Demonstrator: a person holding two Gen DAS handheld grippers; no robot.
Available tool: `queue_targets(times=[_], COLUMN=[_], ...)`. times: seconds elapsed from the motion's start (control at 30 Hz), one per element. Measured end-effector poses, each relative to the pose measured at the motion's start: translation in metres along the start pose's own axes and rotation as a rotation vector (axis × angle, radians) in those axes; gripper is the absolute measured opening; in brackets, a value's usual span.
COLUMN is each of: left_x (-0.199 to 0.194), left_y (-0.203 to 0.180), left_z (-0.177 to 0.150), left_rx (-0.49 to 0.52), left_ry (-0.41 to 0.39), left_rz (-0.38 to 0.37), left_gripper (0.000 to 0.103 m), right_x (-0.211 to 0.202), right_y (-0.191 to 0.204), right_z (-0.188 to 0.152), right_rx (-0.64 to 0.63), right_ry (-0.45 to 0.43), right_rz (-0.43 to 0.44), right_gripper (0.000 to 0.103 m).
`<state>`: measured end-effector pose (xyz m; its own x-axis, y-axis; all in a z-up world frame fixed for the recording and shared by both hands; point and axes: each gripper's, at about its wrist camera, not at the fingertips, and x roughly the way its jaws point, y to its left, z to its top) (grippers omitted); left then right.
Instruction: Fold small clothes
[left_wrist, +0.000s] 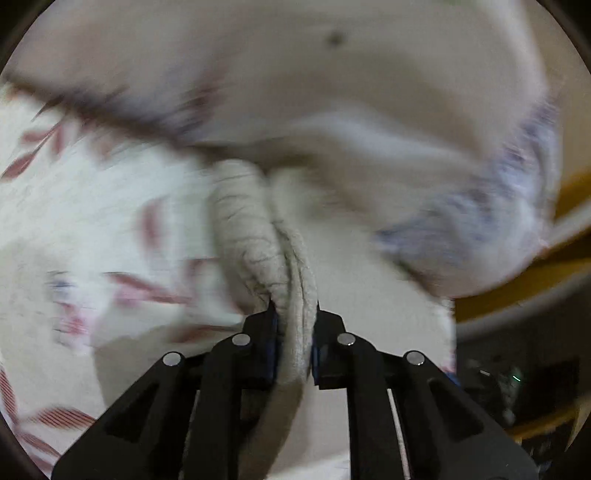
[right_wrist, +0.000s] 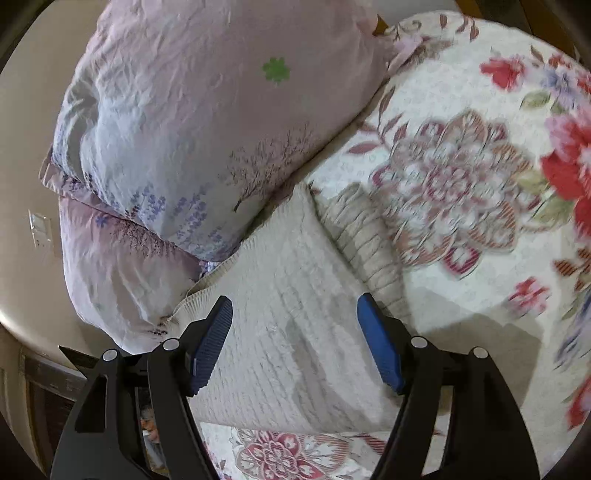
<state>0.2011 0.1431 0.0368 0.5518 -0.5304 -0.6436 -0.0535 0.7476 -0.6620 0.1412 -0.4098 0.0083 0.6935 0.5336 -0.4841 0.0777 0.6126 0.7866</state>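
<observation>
A cream knitted garment (right_wrist: 295, 314) lies on the floral bedspread (right_wrist: 461, 184), its ribbed hem (right_wrist: 369, 243) towards the right. My right gripper (right_wrist: 295, 314) is open just above the garment, blue pads (right_wrist: 212, 343) on either side of its middle. In the left wrist view my left gripper (left_wrist: 295, 332) is shut on a bunched ribbed edge of the cream garment (left_wrist: 255, 236), which rises from between the fingers. That view is blurred by motion.
Two lilac flower-print pillows (right_wrist: 207, 122) are stacked at the head of the bed, touching the garment's far edge. A pillow (left_wrist: 369, 92) fills the top of the left wrist view. The bed's edge and dark floor (left_wrist: 517, 369) lie at the right.
</observation>
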Motion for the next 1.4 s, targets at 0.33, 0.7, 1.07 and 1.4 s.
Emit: queue_targets(times=[0.33,0.7,1.07,1.4], left_x=[0.130,0.109,0.153,0.053], left_y=[-0.237,-0.151,-0.151,-0.098], left_z=[-0.049,-0.061,-0.081,-0.091], left_rx=[0.149,0.252,0.319,0.610], left_ry=[0.210,0.166,0.211,0.064], left_rz=[-0.434,0.018,0.007,0.362], left_gripper=[0.036,0.087,0.042,0.067], right_x=[-0.037,0.027,0.044,0.101], right_y=[-0.020,-0.029,0.002,0.067], right_z=[0.048,0.063,0.037,-0.043], right_rx=[-0.036,-0.005,-0.057,-0.261], right_ry=[-0.074,0.200,0.204,0.341], right_rz=[-0.040,0.025,0.077,-0.030], right_gripper=[0.072,0.090,0.029,0.048])
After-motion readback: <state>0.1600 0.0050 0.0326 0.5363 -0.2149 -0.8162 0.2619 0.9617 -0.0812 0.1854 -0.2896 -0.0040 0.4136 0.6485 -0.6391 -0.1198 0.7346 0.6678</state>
